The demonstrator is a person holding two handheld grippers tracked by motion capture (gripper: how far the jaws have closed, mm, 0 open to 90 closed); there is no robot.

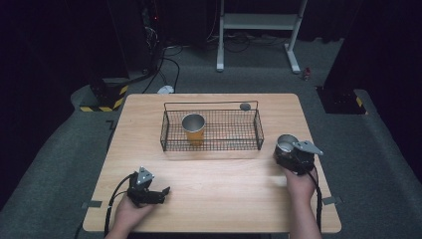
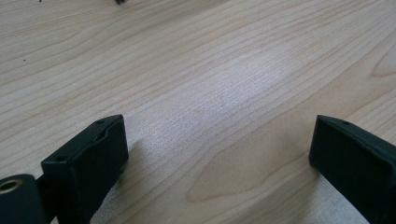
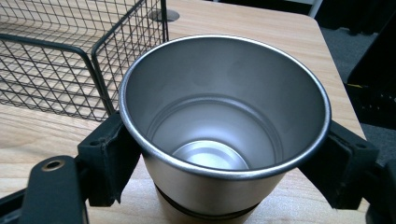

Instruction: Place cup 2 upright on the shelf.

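Observation:
My right gripper point(image 1: 287, 148) is shut on a silver steel cup point(image 3: 224, 121), its jaws pressing both sides just below the rim. The cup point(image 1: 286, 144) stands upright at the table's right side, beside the right end of a black wire basket point(image 1: 211, 130). An orange cup with a steel rim point(image 1: 193, 128) stands upright inside the basket's left half. My left gripper point(image 1: 161, 193) lies low over the near-left part of the wooden table point(image 1: 224, 189), open, with only bare wood point(image 2: 219, 121) between its jaws.
A small dark round disc point(image 1: 245, 106) sits on the table behind the basket's right corner; it shows past the basket wall point(image 3: 93, 60) as a disc point(image 3: 163, 15) in the right gripper view. Beyond the table are a white metal stand point(image 1: 259, 25), cables and grey carpet.

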